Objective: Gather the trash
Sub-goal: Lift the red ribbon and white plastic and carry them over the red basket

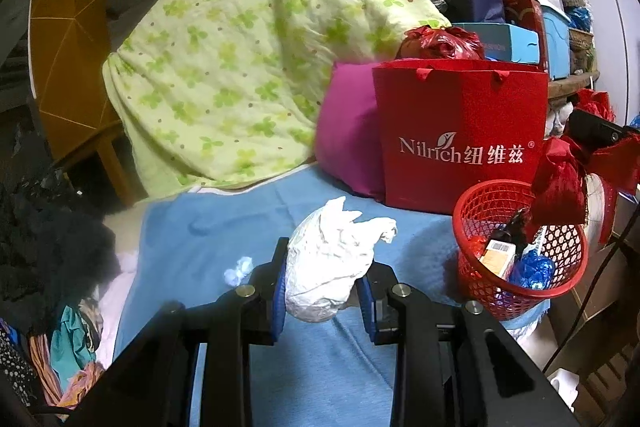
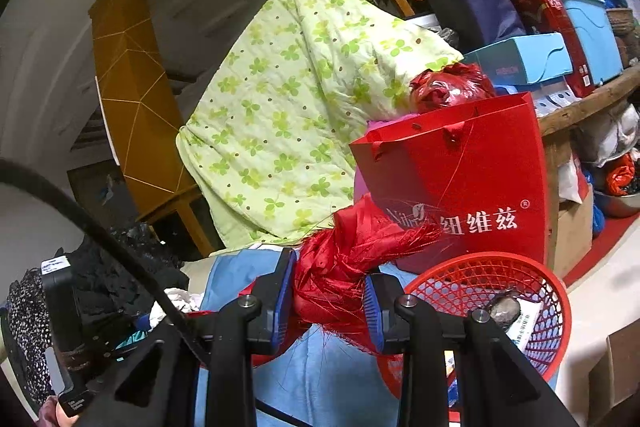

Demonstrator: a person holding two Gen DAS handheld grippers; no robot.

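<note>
On blue bedsheet in cluttered room | left tool clamped on crumpled white paper | right tool clamped on frayed red cloth beside red mesh basket | green clover quilt behind

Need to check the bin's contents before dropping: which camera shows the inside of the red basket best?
The left wrist view: the red basket sits unobstructed, its inside with a blue wrapper and a barcoded box visible. In the right wrist view, the right claw and its red cloth cover part of the basket.
</note>
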